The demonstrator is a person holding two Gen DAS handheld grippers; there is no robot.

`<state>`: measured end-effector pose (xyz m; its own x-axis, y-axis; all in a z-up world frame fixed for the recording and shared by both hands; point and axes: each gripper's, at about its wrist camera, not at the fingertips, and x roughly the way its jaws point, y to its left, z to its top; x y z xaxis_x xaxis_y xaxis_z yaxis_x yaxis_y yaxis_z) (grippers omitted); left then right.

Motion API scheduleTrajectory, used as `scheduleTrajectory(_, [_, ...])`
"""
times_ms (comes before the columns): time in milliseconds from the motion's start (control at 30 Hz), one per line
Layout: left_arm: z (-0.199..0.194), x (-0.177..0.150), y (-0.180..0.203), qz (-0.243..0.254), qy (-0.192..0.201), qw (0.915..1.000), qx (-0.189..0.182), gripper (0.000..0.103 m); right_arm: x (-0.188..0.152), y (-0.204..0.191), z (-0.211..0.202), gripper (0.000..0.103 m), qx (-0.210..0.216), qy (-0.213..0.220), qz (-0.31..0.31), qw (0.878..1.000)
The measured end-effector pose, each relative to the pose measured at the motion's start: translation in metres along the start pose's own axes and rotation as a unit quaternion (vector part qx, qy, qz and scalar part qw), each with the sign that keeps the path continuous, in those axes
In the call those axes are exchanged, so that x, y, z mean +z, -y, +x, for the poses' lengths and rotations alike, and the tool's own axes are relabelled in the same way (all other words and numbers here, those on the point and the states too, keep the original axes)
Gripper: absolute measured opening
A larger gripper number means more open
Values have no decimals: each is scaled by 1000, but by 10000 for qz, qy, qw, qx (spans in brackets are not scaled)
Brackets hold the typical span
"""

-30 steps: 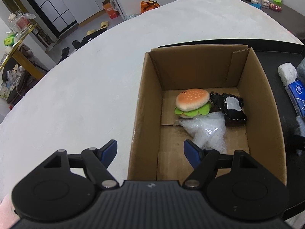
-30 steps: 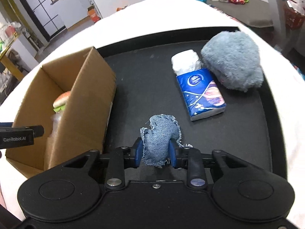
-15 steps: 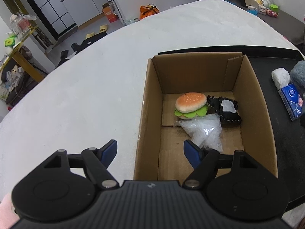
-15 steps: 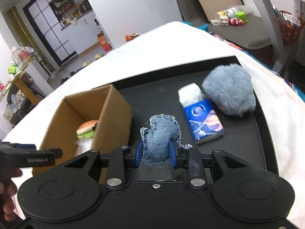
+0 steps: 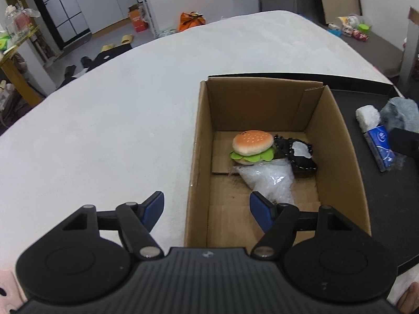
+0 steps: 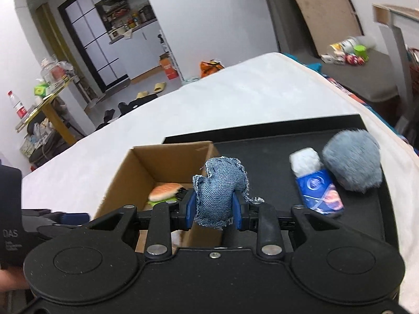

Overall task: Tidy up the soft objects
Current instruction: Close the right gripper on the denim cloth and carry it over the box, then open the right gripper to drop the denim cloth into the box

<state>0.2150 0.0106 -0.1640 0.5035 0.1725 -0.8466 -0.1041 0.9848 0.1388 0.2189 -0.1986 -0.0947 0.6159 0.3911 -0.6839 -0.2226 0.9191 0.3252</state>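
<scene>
Inside cardboard box (image 5: 337, 141): three soft items; right gripper (image 6: 214, 205) pinches one denim plush (image 6: 219, 188).

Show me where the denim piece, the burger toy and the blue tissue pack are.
denim piece (image 6: 218, 191), right wrist view, middle of the cloth.
burger toy (image 5: 252, 142), left wrist view, top bun.
blue tissue pack (image 6: 318, 192), right wrist view, printed top face.

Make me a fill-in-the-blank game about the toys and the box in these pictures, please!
1. The right tongs are squeezing a soft toy made of blue ____ fabric.
2. The burger toy lies inside the cardboard ____.
3. The left tongs are ____ and hold nothing.
4. The fluffy grey toy sits on the ____ tray, beside the blue tissue pack.

Missing words: denim; box; open; black
</scene>
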Motion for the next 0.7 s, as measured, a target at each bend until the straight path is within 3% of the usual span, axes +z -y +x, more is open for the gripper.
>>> scheduleTrajectory(267, [4, -3, -13, -140, 19, 9996, -242, 58, 6, -35, 8, 28, 118, -28, -214, 9997])
scheduleTrajectory(433, [10, -6, -20, -229, -61, 9990, -375, 33, 6, -51, 20, 29, 105, -159, -275, 9994])
scheduleTrajectory(700, [15, -6, -30, -392, -92, 9977, -552, 14, 11, -73, 33, 29, 234, -337, -284, 9988])
